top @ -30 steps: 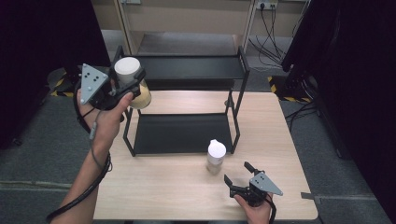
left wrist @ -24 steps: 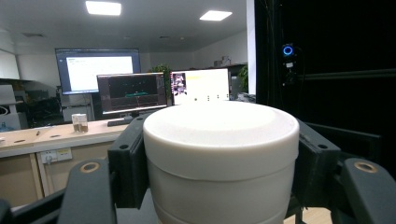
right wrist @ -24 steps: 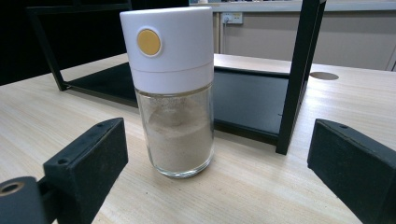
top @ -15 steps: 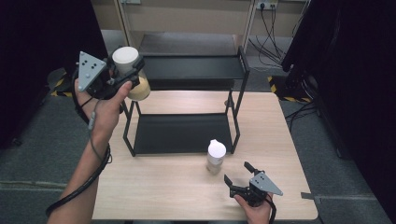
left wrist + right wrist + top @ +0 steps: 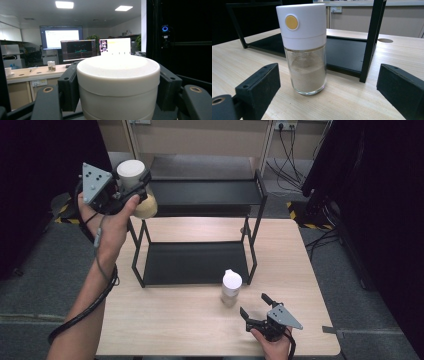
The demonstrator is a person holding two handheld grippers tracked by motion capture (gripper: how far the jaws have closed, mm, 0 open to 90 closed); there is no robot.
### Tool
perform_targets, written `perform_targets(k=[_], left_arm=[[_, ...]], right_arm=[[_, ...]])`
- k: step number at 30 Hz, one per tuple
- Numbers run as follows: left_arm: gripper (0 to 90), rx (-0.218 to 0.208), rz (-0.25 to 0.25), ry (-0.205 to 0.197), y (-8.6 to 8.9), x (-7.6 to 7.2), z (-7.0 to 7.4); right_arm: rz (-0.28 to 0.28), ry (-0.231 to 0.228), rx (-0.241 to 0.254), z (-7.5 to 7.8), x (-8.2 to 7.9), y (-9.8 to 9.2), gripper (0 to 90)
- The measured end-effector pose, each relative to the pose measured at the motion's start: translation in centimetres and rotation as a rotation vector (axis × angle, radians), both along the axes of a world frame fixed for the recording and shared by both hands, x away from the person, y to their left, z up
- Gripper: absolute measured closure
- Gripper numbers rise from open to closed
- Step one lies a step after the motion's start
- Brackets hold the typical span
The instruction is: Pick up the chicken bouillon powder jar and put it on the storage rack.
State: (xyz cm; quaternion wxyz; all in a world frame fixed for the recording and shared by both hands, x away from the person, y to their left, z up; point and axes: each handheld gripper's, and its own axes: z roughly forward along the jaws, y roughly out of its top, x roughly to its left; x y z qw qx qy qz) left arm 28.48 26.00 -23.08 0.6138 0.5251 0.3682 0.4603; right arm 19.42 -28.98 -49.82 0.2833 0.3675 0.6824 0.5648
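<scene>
With the left gripper (image 5: 131,190) and its fingers (image 5: 68,87) pinching the white-capped jar (image 5: 135,182) above the black rack (image 5: 200,195), lower it level onto the top shelf, while the right gripper (image 5: 254,309) waits, fingers spread, near the spice bottle (image 5: 231,287) on the tabletop (image 5: 165,320).

Two-tier rack (image 5: 200,265) at table (image 5: 165,330) centre, toward twelve o'clock. Shaker jar (image 5: 231,287) upright on table at rack's five o'clock, just beside its front leg. Right gripper (image 5: 256,311) at jar's five o'clock, near, apart from it. Left gripper (image 5: 131,187) raised at rack's ten o'clock, off table's corner, clamped round lidded jar (image 5: 132,175).
</scene>
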Motion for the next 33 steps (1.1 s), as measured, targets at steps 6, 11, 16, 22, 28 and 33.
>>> perform_targets(k=[6, 11, 16, 22, 28, 33], left_arm=[[33.5, -0.005, 0.023, 0.005, -0.2, 0.8, 0.5], [33.5, 0.002, 0.047, 0.016, -0.3, 1.7, 0.9], [33.5, 0.003, 0.065, 0.025, -0.3, 2.5, 1.3], [33.5, 0.008, 0.080, 0.034, -0.4, 3.7, 1.6], [33.5, 0.009, 0.077, 0.051, -0.2, 5.3, 1.6], [33.5, 0.015, 0.086, 0.063, -0.3, 6.3, 1.5]], right_arm=[[0.001, 0.000, -0.002, 0.0, 0.0, 0.0, 5.2], [0.001, -0.002, -0.001, 0.0, 0.0, 0.0, 5.2], [0.002, -0.001, -0.003, 0.0, 0.0, 0.0, 5.2], [0.002, -0.001, -0.004, 0.0, 0.0, 0.0, 5.2], [0.003, 0.000, -0.005, 0.0, 0.1, 0.0, 5.2], [0.004, 0.001, -0.003, 0.0, 0.1, 0.0, 5.2]])
